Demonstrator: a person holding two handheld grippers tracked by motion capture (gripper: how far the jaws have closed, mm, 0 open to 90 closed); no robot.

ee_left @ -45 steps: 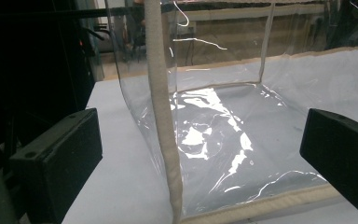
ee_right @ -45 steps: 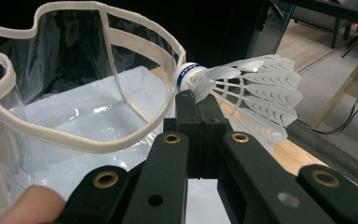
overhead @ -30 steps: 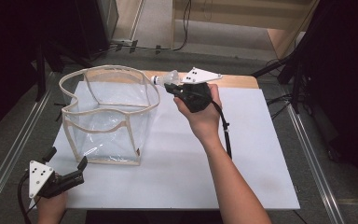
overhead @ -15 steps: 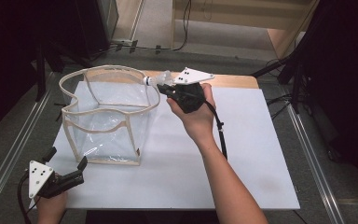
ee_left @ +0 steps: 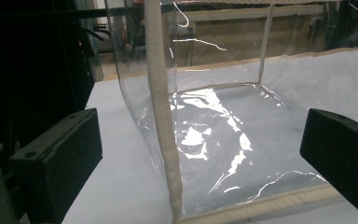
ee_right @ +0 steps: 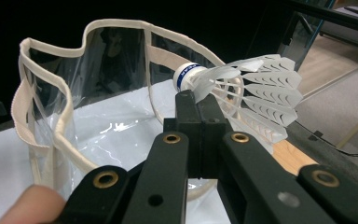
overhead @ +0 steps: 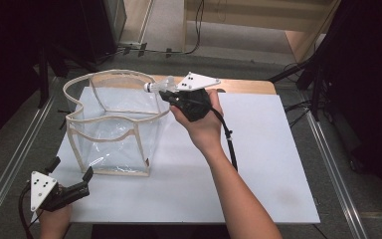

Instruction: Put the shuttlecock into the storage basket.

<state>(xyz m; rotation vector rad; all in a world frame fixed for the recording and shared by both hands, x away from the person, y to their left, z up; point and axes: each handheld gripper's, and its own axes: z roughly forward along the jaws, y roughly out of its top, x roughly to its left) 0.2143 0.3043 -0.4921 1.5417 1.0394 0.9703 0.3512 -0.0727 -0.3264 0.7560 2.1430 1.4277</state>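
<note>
High view: a white table top (overhead: 258,149) carries a clear plastic bag (overhead: 112,124) with cream fabric edging, standing upright with its mouth open, on the left half of the surface. The right gripper (overhead: 166,94), held in the person's right hand (overhead: 201,124), sits at the bag's far right rim. A white shuttlecock (overhead: 159,86) is pinched in it, cork end pointing left over the rim. The left gripper (overhead: 72,179) rests at the near left corner of the table, just in front of the bag and apart from it, jaws spread with nothing between them.

Left gripper view: the two black jaws stand wide apart at either side of the frame, empty. Between them, farther off, is the bag's near corner (ee_left: 163,140), its vertical cream seam upright, the clear base lying flat on the table (ee_left: 116,163).

Right gripper view: the jaws are closed together on the shuttlecock's (ee_right: 242,88) feathered skirt. The cork, banded in blue, points away toward the bag's opening (ee_right: 116,84), just above the rim. Whether the shuttlecock touches the rim cannot be told. A fingertip (ee_right: 30,203) shows at lower left.
</note>
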